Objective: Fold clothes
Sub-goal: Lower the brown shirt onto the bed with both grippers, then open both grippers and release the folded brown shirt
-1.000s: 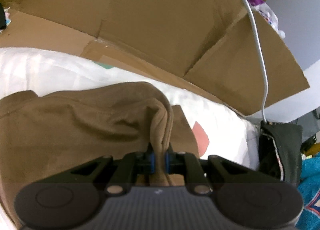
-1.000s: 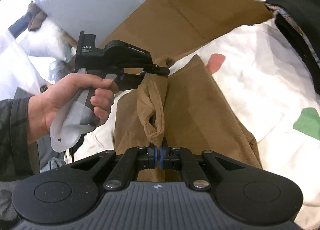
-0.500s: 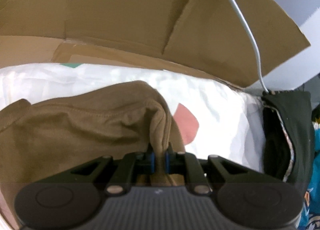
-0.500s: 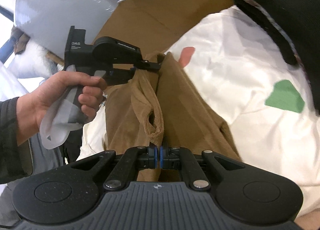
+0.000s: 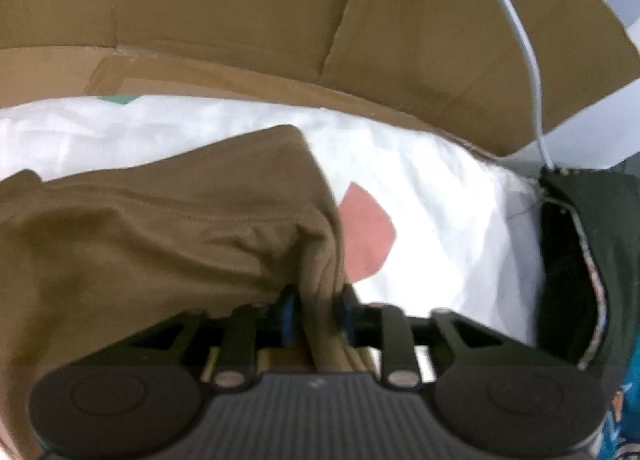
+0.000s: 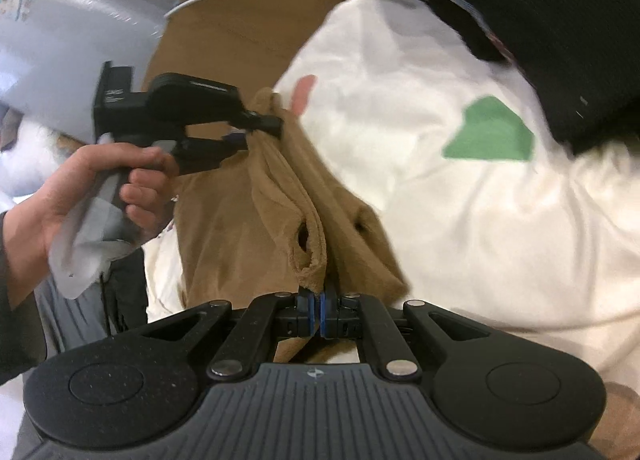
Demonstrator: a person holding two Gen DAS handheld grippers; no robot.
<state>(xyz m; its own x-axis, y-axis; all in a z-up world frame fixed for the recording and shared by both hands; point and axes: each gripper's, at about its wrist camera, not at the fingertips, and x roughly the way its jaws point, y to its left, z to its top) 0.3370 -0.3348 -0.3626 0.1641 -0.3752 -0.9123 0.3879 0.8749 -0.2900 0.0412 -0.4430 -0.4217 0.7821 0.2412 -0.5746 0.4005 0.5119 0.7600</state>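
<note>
The left gripper (image 5: 316,318) is opening its jaws around a bunched fold of the brown garment (image 5: 160,244); the cloth still sits between the blue pads (image 5: 287,314), though the blurred frame does not show whether they press on it. The right gripper (image 6: 317,310) is clamped tight on another edge of the same garment, its pads meeting on a thin lip of fabric. From the right wrist camera, the left gripper (image 6: 260,127) shows side-on in a person's hand (image 6: 92,187), its tips at the garment's far corner, so the brown cloth hangs as a ridge between the two tools, its lower part lying on the white sheet (image 6: 460,219). The sheet carries a pink patch (image 5: 366,236) just beside the garment and a green patch (image 6: 490,131) farther out. A dark garment with patterned trim (image 5: 580,260) lies at the sheet's edge. Behind stands a flattened cardboard box (image 5: 240,11), with a white cable (image 5: 520,43) running down across it.
</note>
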